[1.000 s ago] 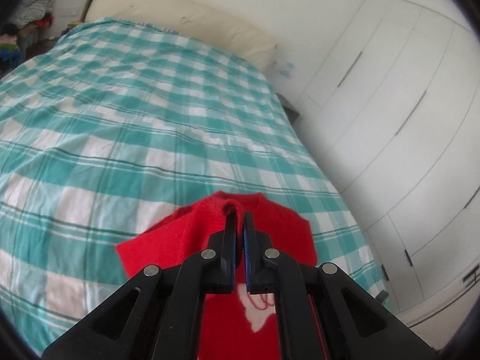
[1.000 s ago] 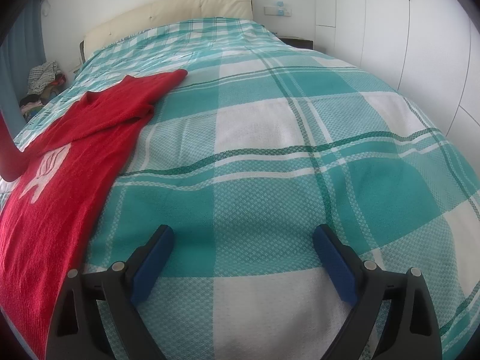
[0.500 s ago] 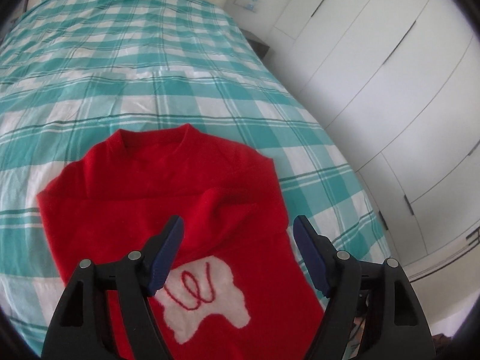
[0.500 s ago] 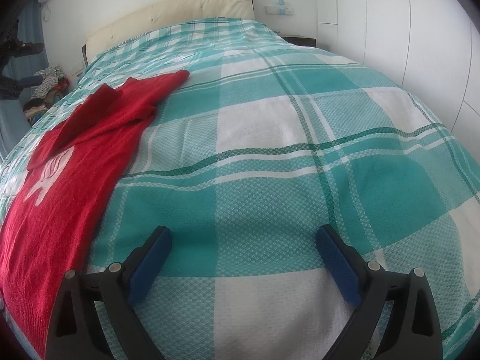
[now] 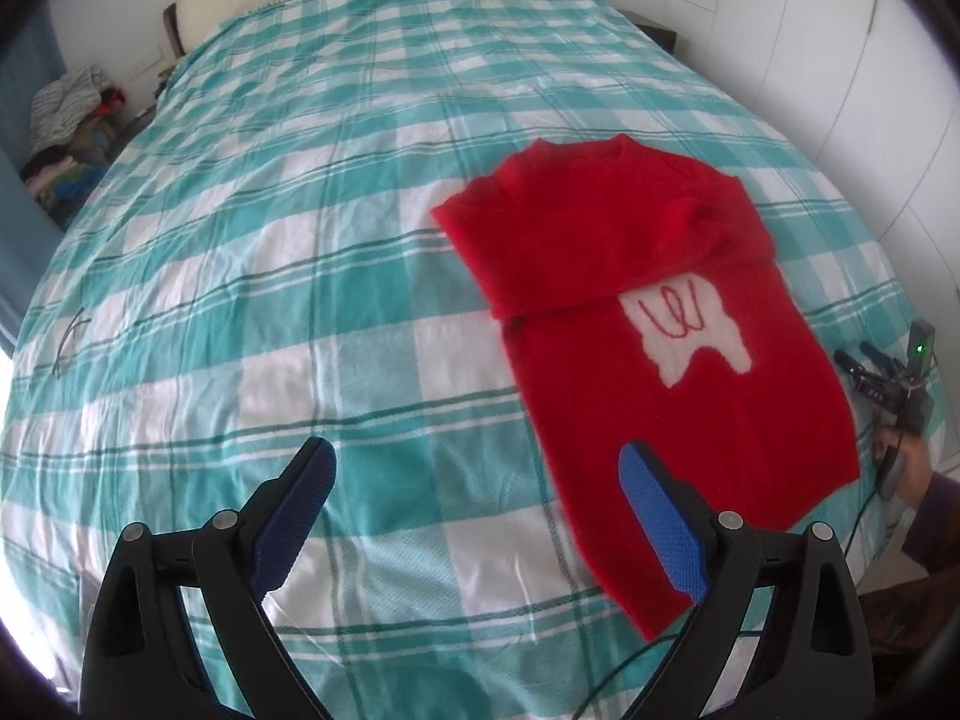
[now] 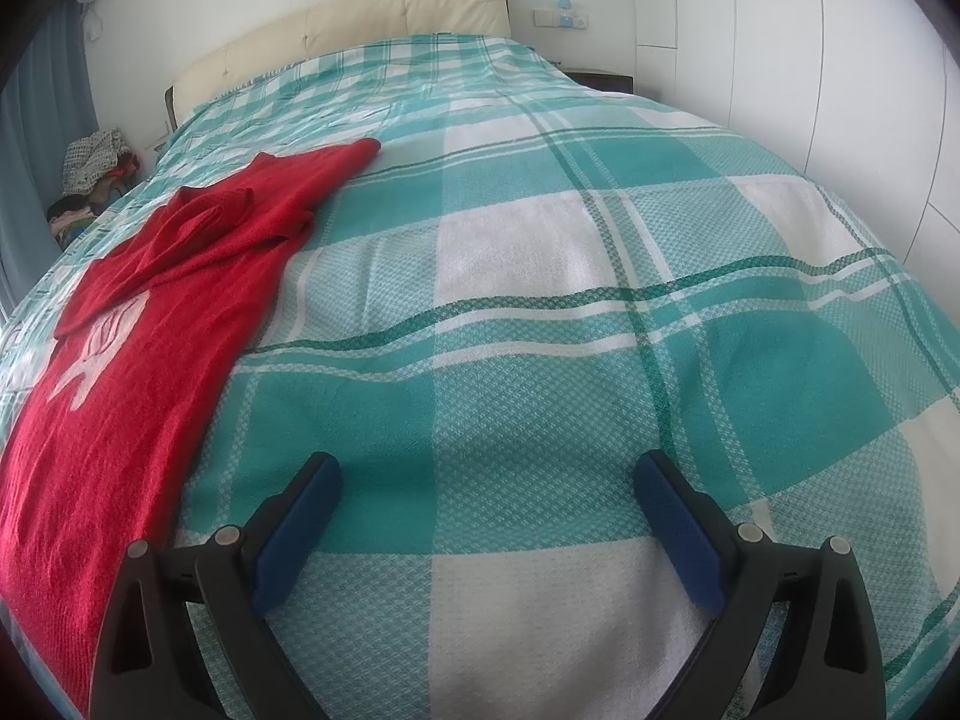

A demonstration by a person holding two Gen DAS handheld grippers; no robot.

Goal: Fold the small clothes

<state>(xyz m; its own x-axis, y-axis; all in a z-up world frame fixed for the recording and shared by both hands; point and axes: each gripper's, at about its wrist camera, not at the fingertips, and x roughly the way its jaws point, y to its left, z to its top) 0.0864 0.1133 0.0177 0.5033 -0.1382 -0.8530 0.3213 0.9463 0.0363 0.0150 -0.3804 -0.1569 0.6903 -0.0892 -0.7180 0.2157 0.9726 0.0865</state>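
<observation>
The red sweater (image 5: pixel 654 324) is lying flat on the bed (image 5: pixel 300 252), toward its right side in the left wrist view, collar pointing at the cream padded headboard (image 6: pixel 360 30). It's a fuzzy knit, and one sleeve is sitting folded diagonally across the chest, partly covering a white blocky patch (image 5: pixel 690 324) with a red looping scribble stitched on it. I can't make out any actual writing in that scribble.

The left claw (image 5: pixel 474 510) is hanging over the sweater's lower edge with its jaws opening, already spread wide. Its blue textured pads (image 5: pixel 660 528) are gripping nothing; one pad is just showing in front of the red hem.

The right claw (image 6: pixel 486 516) is hovering over bare bedspread just to the sweater's right, jaws opening a touch and nearly at full spread, nothing between them.

The bedspread is a woven teal-and-white check with thin dark green lines, slightly wrinkled. White wardrobe doors (image 6: pixel 780 60) are running along the far side of the bed from the sweater, and a pile of clothes (image 5: pixel 66 120) is sitting on the floor by the headboard.
</observation>
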